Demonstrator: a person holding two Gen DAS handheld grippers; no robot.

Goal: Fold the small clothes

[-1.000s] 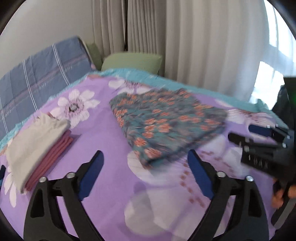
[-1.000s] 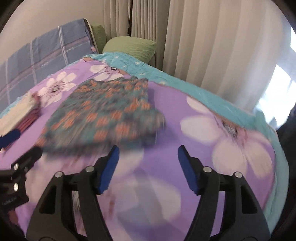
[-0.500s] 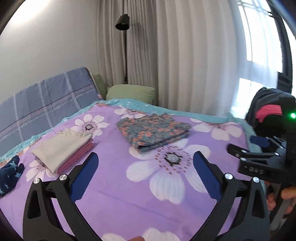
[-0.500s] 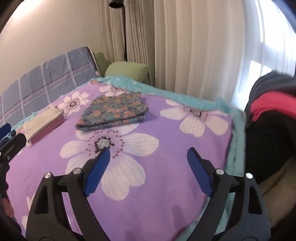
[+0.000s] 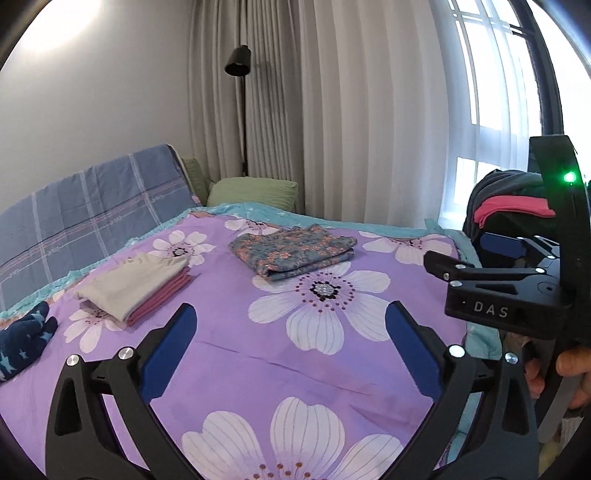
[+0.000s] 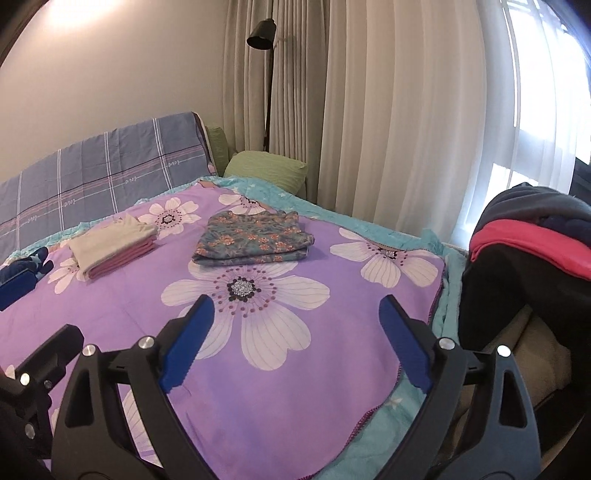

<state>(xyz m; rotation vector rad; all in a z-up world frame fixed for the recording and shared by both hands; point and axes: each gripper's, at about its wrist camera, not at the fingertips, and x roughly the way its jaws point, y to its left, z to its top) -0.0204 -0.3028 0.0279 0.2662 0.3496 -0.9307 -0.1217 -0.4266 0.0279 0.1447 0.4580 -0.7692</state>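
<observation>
Both claws were released w/ nothing between: left claw (image 5: 288, 339), right claw (image 6: 295, 332), its jaws just widening. Folded floral garment (image 5: 295, 251) lay mid-frame on the bed (image 5: 236, 369). Next piece prob. from clothes pile (image 6: 532, 236), right edge; grab by the hem.

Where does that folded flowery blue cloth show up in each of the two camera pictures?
Left wrist view: the folded floral garment lies centre, slightly above the middle, on the purple bedspread.
Right wrist view: it lies left of centre, above the middle.
Shared landmark: the black floor lamp by the curtains.
</observation>
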